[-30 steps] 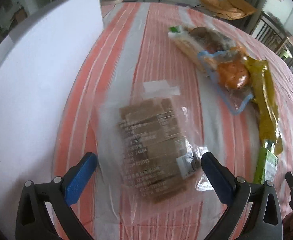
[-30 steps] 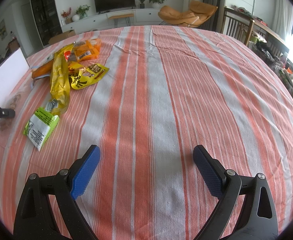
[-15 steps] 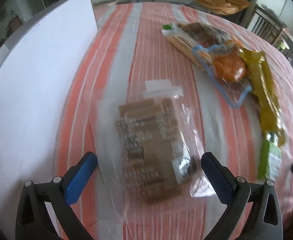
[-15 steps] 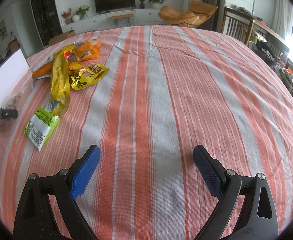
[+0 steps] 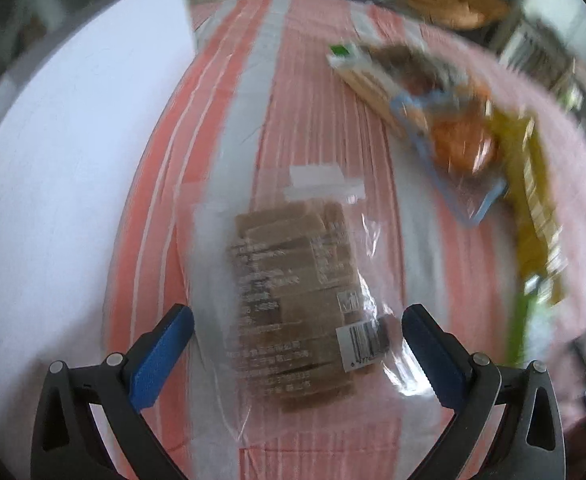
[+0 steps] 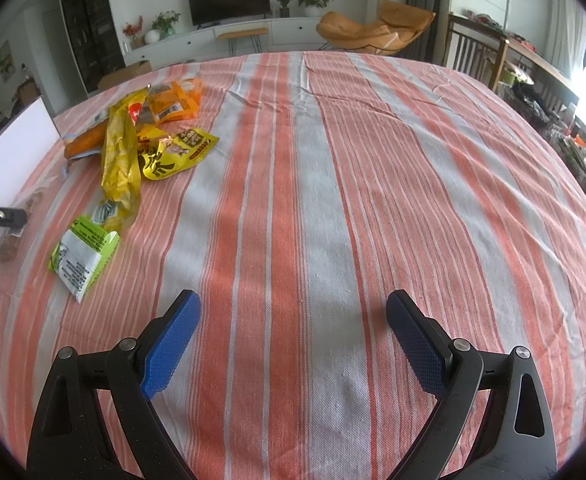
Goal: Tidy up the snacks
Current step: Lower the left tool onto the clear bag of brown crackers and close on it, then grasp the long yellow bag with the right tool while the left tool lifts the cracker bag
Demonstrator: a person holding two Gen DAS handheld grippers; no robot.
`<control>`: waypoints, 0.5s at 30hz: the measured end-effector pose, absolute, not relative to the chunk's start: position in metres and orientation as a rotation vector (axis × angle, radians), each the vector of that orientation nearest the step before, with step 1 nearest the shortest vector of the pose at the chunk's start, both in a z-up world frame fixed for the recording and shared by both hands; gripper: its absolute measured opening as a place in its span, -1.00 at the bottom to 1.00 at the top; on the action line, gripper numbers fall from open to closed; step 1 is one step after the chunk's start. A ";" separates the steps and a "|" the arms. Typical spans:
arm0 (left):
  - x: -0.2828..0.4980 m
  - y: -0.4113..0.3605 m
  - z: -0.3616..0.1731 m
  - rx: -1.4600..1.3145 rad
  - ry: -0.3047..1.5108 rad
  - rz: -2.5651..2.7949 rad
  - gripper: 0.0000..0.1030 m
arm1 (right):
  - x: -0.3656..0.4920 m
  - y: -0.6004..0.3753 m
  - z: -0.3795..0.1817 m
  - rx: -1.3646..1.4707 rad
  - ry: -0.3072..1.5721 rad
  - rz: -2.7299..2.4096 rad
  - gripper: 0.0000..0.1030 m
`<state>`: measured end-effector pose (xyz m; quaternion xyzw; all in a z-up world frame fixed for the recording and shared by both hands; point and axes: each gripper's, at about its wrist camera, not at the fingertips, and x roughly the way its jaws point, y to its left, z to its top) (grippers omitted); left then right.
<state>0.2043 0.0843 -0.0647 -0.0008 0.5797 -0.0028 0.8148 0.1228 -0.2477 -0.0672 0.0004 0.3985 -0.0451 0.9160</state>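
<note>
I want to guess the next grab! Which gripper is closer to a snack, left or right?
Probably left. The left gripper is open with the clear cracker bag lying between its fingers. The right gripper is open over bare striped tablecloth.

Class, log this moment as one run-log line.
left gripper: open over clear cracker bag | right gripper: open, empty | snack pile: untouched

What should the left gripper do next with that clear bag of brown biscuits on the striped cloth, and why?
Probably ease the left gripper forward and down, then close. It is open, with the clear biscuit bag lying flat between its fingers on the striped cloth and not yet pinched. The right gripper is open over bare cloth, away from the snacks.
</note>
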 end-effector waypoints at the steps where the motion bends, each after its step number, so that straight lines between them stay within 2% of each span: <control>1: 0.201 0.081 -0.063 0.013 1.206 -0.030 0.95 | 0.123 -0.248 -0.067 0.001 0.820 -0.092 0.87; 3: 0.196 0.080 -0.059 0.017 1.149 -0.050 0.64 | 0.123 -0.248 -0.067 0.002 0.820 -0.092 0.87; 4: 0.193 0.082 -0.054 0.011 1.119 -0.057 0.19 | 0.123 -0.248 -0.067 0.002 0.820 -0.092 0.87; 5: 0.190 0.084 -0.051 0.003 1.114 -0.064 0.08 | 0.123 -0.248 -0.067 0.005 0.819 -0.090 0.87; 11: 0.148 0.100 -0.043 -0.073 1.096 -0.190 0.01 | 0.126 -0.242 -0.062 -0.013 0.867 -0.035 0.84; 13: 0.130 0.104 -0.043 -0.098 1.087 -0.215 0.01 | 0.131 -0.234 -0.047 0.096 0.828 0.095 0.80; 15: 0.115 0.107 -0.043 -0.138 1.075 -0.228 0.00 | 0.148 -0.209 -0.023 0.084 0.767 0.159 0.80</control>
